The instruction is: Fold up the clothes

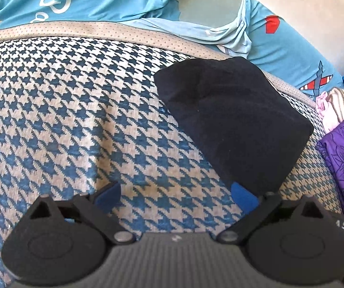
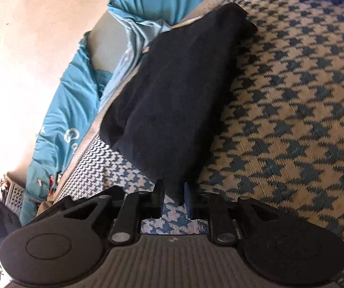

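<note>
— What do we see from our left wrist?
— Our left gripper (image 1: 175, 195) spread wide, holding nothing; the black garment (image 1: 234, 122) lies folded on the houndstooth blanket (image 1: 76, 110), just beside its right finger.
— And from the right wrist?
— Our right gripper (image 2: 173, 195) pinches that black garment's (image 2: 172, 100) near corner.

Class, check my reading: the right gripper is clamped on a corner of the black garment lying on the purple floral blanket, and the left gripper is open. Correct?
One slip: the black garment lies on the houndstooth blanket, as both wrist views show. The right gripper clamps its corner; the left gripper is open.
</note>
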`<action>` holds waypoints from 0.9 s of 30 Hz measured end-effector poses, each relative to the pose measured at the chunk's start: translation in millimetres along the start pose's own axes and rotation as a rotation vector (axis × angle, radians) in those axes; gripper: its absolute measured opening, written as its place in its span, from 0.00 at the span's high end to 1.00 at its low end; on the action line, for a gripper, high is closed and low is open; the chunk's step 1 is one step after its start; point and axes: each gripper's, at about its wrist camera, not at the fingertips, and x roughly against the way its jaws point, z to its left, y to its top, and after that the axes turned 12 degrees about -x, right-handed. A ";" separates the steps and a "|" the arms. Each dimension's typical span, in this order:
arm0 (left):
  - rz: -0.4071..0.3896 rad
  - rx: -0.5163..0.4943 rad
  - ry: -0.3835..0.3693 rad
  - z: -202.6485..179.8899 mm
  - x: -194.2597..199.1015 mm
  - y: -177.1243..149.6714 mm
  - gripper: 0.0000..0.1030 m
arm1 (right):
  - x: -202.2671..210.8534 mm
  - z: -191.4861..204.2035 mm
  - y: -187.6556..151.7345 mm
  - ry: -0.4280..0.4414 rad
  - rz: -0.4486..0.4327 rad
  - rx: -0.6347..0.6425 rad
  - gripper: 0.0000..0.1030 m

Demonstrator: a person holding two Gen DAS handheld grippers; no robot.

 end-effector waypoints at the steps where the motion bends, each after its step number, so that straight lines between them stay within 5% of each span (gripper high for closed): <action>1: 0.001 0.002 -0.001 1.3 -0.1 0.0 0.04 | -2.4 0.6 -0.5 -0.008 -0.004 -0.003 0.81; 15: -0.001 0.095 -0.088 11.4 -10.2 12.5 0.04 | -9.8 0.7 -4.0 0.019 -0.058 -0.098 0.73; 20: -0.004 0.133 -0.122 11.3 -17.4 22.1 0.04 | -11.1 1.8 -2.1 0.006 -0.067 -0.102 0.89; 27: -0.001 0.168 -0.144 9.9 -31.9 33.0 0.03 | -0.5 6.4 1.9 0.061 -0.060 -0.118 0.91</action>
